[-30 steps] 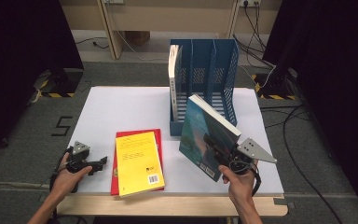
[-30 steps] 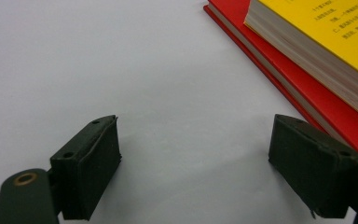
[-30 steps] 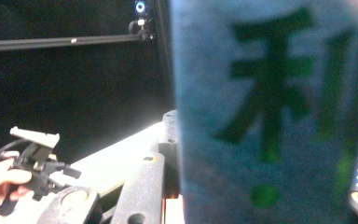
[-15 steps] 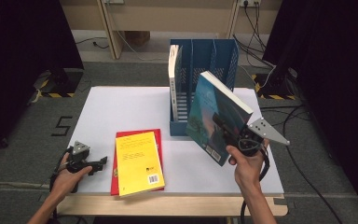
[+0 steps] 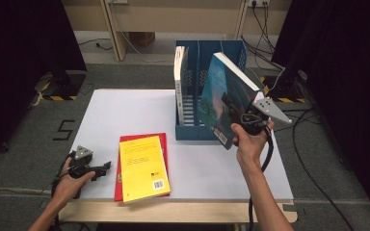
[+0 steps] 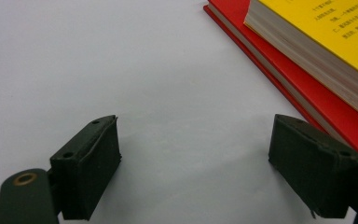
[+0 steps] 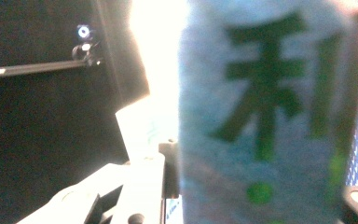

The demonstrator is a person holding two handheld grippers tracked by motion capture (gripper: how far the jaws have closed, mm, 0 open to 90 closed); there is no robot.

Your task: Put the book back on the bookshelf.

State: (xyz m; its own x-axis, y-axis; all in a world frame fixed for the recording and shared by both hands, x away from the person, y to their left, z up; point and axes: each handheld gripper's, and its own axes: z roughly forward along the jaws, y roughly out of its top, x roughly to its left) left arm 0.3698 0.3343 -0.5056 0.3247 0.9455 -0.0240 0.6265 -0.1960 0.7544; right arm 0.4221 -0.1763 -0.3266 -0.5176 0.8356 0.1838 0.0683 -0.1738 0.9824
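1. Right hand-held gripper (image 5: 237, 111) is clamped on the teal book (image 5: 221, 98), which it holds in the air, tilted, at the front right of the blue rack (image 5: 192, 132), at about 3 o'clock from the worktop's middle.
2. Left hand-held gripper (image 5: 102, 167) rests on the worktop (image 5: 125, 115) at about 8 o'clock, its jaws spread with nothing between them, just beside the two stacked books.
3. To do this step well, I would bring the teal book fully upright before lowering it, so its bottom edge enters a slot squarely.
4. Line it up with an open slot to the right of the white book (image 5: 178, 72), which already stands in the leftmost one; the dividers are close, so a skewed entry would likely catch.
5. Keep the grip firm until the book's lower edge sits on the rack floor; the grip is near one edge, so the book may swing.
6. Teal book: thick, with a blue-green picture cover, pale page edges showing along its top, and large green characters in the right gripper view (image 7: 270, 112).
7. Yellow book (image 5: 142, 166) lies flat on the red book (image 5: 161, 144) at about 7 o'clock, probably next to be filed.
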